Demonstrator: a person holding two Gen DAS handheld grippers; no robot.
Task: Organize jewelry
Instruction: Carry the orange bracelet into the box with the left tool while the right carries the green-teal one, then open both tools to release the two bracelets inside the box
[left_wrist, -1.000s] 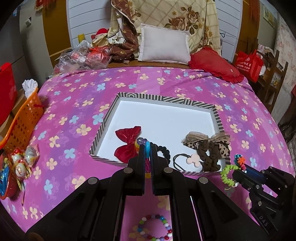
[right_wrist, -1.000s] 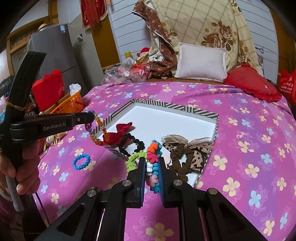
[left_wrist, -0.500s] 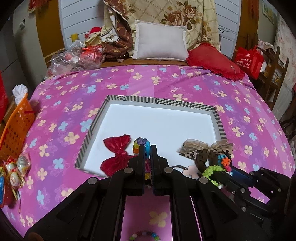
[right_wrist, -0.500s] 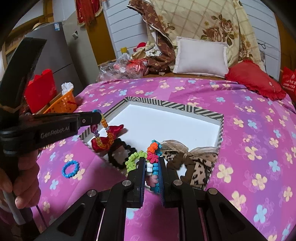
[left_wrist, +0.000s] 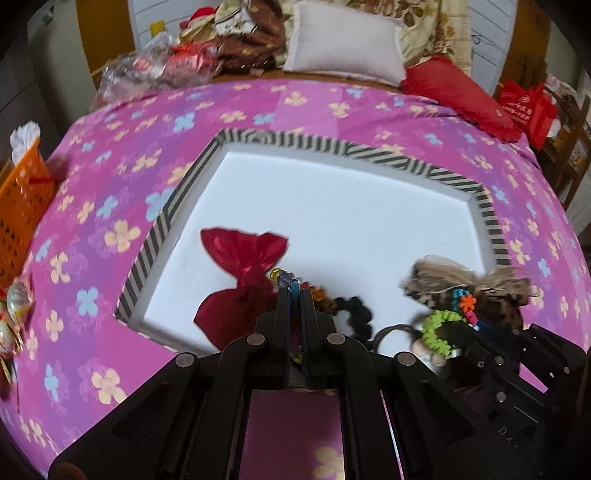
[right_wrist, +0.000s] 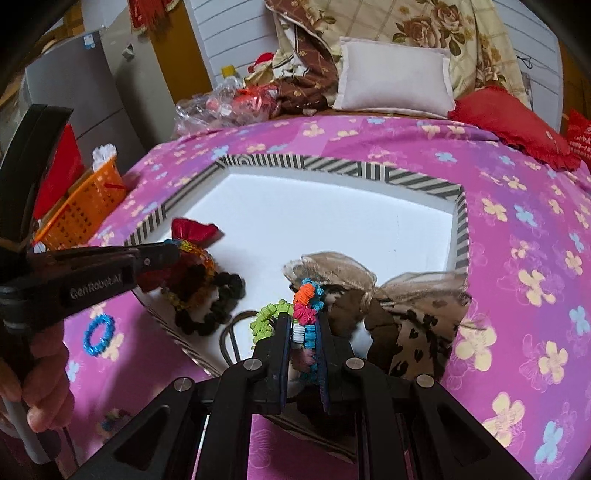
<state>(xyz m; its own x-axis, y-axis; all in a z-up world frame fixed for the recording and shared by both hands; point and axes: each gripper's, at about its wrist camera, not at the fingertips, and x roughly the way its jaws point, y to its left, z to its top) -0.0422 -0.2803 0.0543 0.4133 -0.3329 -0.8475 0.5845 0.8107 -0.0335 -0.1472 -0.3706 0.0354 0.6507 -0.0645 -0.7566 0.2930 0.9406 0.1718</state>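
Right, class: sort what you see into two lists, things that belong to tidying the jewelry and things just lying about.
Job:
tray
red bow
leopard bow
black scrunchie
bead bracelet in left tongs
coil ties in right tongs
blue tie on bedspread

Lying about:
orange basket
white pillow
red cushion

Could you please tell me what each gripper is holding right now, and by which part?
The left gripper pinches a beaded bracelet by one stretch of its loop. The right gripper pinches a multicoloured coiled hair tie the same way.
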